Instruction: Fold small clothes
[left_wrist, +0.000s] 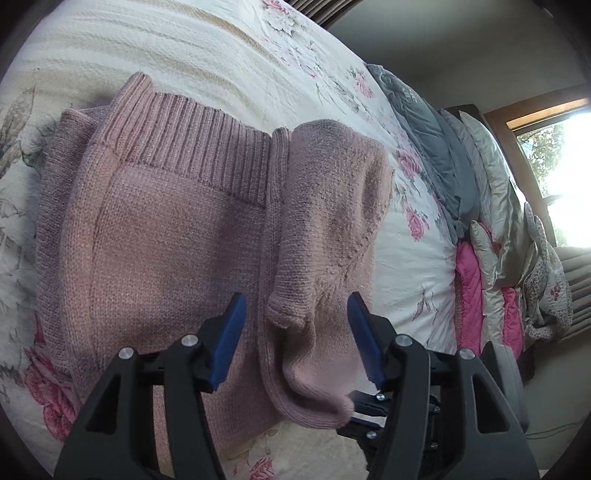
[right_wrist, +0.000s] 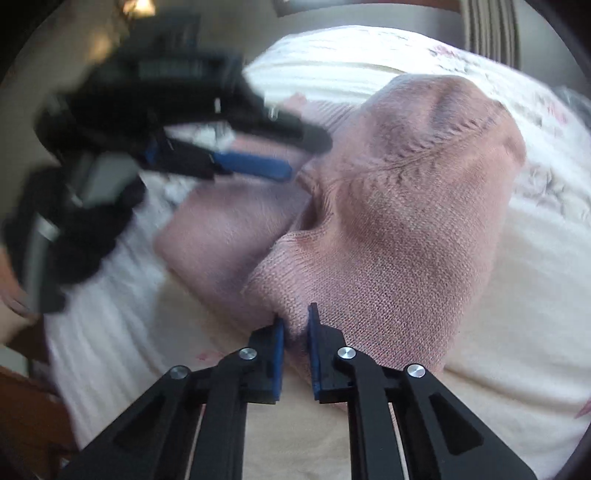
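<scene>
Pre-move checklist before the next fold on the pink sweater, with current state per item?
1. Right gripper holds the pink sweater: ok, blue pads pinch a knit edge.
2. Left gripper free of fabric: ok, jaws stand wide apart, nothing between the pads, the sleeve end lying just below them.
3. Left gripper clear of the right's path: cannot tell, it is blurred in the right wrist view.
4. Ribbed hem lying flat: ok.
5. Lifted part smooth: not ok, it bulges and creases above the grip.
6. Bedspread free around the sweater: ok; pillows sit apart at the headboard side.
</scene>
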